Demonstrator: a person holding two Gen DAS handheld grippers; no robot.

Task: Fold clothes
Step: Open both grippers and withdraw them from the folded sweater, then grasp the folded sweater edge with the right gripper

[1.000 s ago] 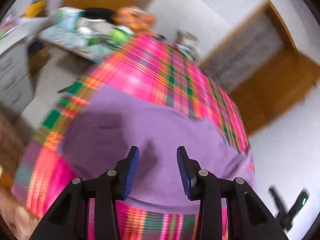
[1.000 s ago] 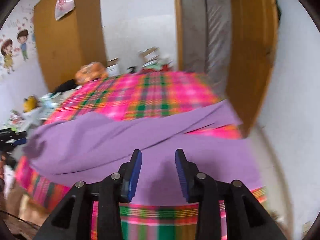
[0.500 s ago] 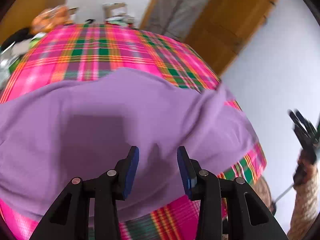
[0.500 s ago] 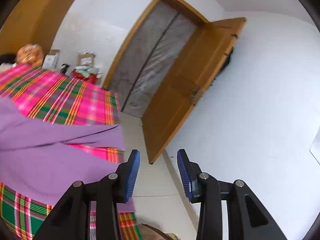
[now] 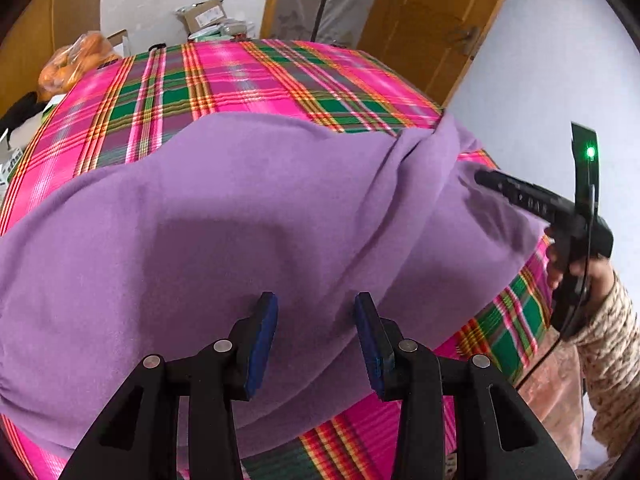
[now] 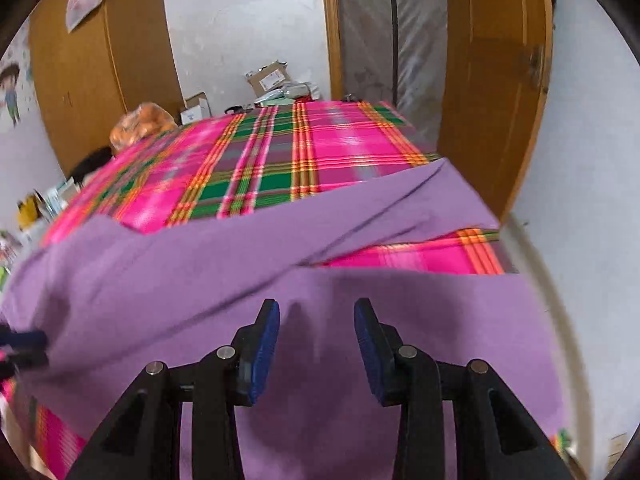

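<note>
A purple garment [image 5: 248, 216] lies spread over the near half of a table covered in pink and green plaid cloth [image 5: 256, 76]. My left gripper [image 5: 316, 312] hovers open just above the garment's near middle, nothing between its blue pads. The right wrist view shows the same garment [image 6: 224, 264] with a long sleeve or edge running to the far right corner. My right gripper [image 6: 317, 316] stands open over the garment's near right part, empty. In the left wrist view the right gripper [image 5: 492, 180] reaches in from the right, held by a hand in a patterned sleeve [image 5: 608, 332].
An orange bag [image 5: 76, 64] and cardboard boxes [image 5: 204, 12] sit past the table's far edge. A wooden door [image 6: 492, 80] stands open at the right, a wooden wardrobe [image 6: 96, 64] at the left. Clutter lies on a surface at the left [image 6: 44, 200].
Both cameras swung back toward the table. The right gripper, which pointed at the door half a second ago, now faces the garment. The left gripper moved over the garment's middle.
</note>
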